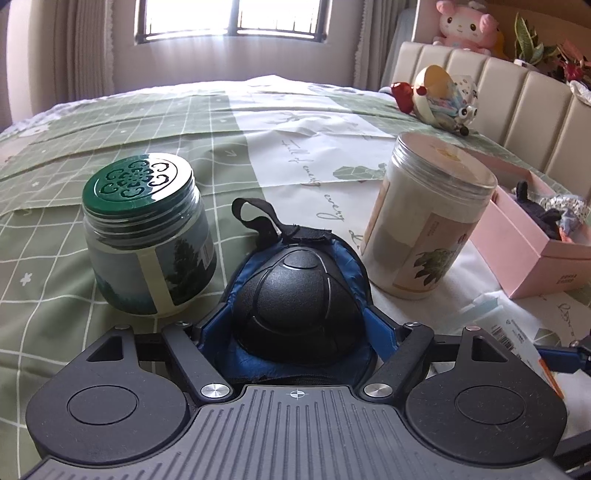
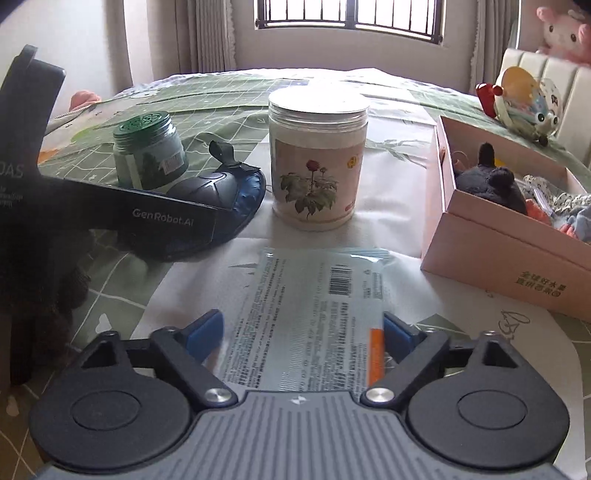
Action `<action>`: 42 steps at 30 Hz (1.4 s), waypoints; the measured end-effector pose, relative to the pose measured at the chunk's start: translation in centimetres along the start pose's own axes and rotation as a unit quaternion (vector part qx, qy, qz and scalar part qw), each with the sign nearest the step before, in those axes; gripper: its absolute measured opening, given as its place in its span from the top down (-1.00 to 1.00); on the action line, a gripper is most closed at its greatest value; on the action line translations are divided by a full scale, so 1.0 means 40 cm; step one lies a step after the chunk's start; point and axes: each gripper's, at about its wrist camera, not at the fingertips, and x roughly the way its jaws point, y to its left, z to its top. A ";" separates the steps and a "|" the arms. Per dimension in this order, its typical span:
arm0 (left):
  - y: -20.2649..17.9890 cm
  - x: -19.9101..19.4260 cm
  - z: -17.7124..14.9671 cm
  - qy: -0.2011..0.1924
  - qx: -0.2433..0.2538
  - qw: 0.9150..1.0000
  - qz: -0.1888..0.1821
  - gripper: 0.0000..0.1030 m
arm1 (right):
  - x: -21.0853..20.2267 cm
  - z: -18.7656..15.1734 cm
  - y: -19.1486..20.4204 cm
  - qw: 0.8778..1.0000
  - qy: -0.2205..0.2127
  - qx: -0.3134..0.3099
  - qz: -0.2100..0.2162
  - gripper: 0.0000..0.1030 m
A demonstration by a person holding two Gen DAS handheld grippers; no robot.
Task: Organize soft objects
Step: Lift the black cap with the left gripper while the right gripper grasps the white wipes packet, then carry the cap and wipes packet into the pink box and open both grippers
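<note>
A blue padded guard with a black hard cap (image 1: 295, 306) lies on the bed between my left gripper's (image 1: 295, 328) blue fingers (image 1: 378, 328), which press its sides; it also shows in the right wrist view (image 2: 229, 199). My right gripper (image 2: 301, 332) straddles a flat printed plastic packet (image 2: 310, 317) on the bedspread, its blue pads (image 2: 205, 334) at the packet's edges; I cannot tell if they press it. A pink box (image 2: 491, 236) holding several soft toys, including a dark plush (image 2: 491, 184), sits to the right.
A green-lidded glass jar (image 1: 147, 236) stands left of the guard and a tall clear jar with a flower label (image 2: 317, 162) right of it. A toy-filled basket (image 1: 443, 98) lies by the padded headboard (image 1: 517, 99). A pink plush (image 1: 467, 26) sits above.
</note>
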 end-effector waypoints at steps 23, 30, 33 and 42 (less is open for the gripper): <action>-0.215 -0.273 0.322 -0.143 0.084 0.986 -0.004 -0.59 | -0.399 0.255 -0.197 0.986 -0.160 -0.038 0.017 -0.46; -0.405 -0.211 0.352 -0.127 0.116 0.982 -0.080 -0.59 | -0.476 0.290 -0.406 0.983 -0.175 -0.013 -0.050 -0.46; -0.486 -0.156 0.343 -0.102 0.122 0.980 -0.116 -0.59 | -0.499 0.290 -0.505 0.981 -0.179 0.012 -0.071 -0.46; -0.728 0.090 0.291 0.013 0.181 0.964 -0.193 -0.59 | -0.413 0.234 -0.703 0.981 -0.147 0.064 -0.104 -0.46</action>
